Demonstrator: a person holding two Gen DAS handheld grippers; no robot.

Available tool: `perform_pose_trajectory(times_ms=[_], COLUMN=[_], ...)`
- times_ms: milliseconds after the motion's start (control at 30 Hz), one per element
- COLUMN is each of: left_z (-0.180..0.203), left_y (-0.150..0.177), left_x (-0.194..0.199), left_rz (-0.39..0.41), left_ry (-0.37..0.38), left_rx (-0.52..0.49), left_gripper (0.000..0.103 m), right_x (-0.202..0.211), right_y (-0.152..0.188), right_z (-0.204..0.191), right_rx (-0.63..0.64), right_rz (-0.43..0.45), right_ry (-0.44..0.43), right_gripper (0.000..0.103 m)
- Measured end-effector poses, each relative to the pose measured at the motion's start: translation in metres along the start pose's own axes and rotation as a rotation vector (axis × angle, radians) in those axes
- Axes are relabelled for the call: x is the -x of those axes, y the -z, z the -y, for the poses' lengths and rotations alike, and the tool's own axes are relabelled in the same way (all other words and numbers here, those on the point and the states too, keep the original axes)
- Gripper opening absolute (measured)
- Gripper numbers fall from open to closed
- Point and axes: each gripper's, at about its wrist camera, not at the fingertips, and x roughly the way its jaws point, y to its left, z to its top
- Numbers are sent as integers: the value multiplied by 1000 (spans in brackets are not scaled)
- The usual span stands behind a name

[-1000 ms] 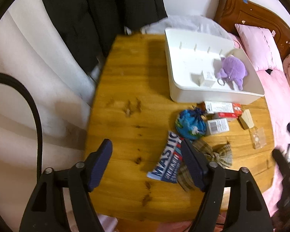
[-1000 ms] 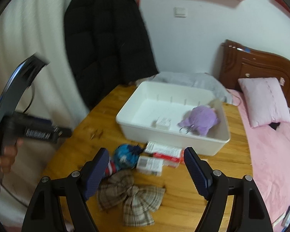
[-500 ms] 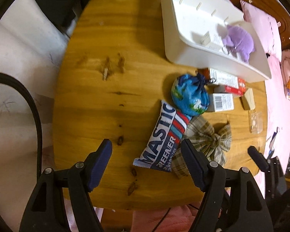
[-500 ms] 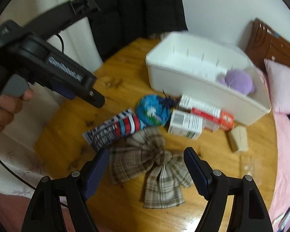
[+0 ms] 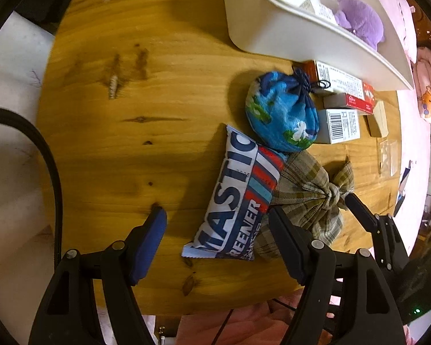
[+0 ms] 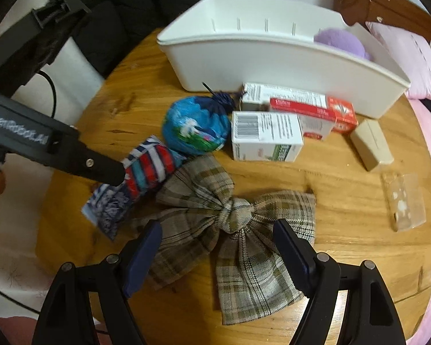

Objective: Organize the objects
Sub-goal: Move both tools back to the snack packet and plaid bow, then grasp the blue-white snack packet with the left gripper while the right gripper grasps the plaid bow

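A blue, white and red snack packet (image 5: 238, 198) lies on the round wooden table (image 5: 129, 115); my left gripper (image 5: 217, 215) is open just above its near end. It also shows in the right wrist view (image 6: 140, 178). A plaid fabric bow (image 6: 232, 215) lies beside the packet; my right gripper (image 6: 217, 230) is open over it. A blue drawstring pouch (image 5: 281, 115) sits behind them. A white bin (image 6: 273, 54) at the back holds a purple plush toy (image 5: 362, 20) and a small box.
Several cartons (image 6: 264, 136) and a red-and-white tube box (image 6: 313, 109) lie before the bin. A tan block (image 6: 372, 145) and a clear plastic piece (image 6: 403, 201) lie right. A pink bed (image 6: 416, 57) is beyond the table's right edge.
Both grippers have come down and closer to the table. The left now hovers over the packet, the right over the bow. Both stay open.
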Motion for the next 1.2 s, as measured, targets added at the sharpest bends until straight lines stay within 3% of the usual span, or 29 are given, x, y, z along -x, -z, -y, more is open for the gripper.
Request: perform_pose_trajectory(times_ms=[433, 900, 1200], left_z=[4, 3, -5], left_y=[2, 5, 9], left_x=[-20, -29, -26], left_rz=[-49, -94, -112], left_ry=[59, 129, 150], left_rx=[23, 48, 49], left_gripper=[74, 51, 49], right_x=[-12, -7, -1], right_y=[2, -7, -13], right_z=[-3, 8, 4], right_rx=[44, 57, 53], right_rz=[-6, -19, -49], right_ry=[67, 101, 48], right_gripper=[79, 34, 23])
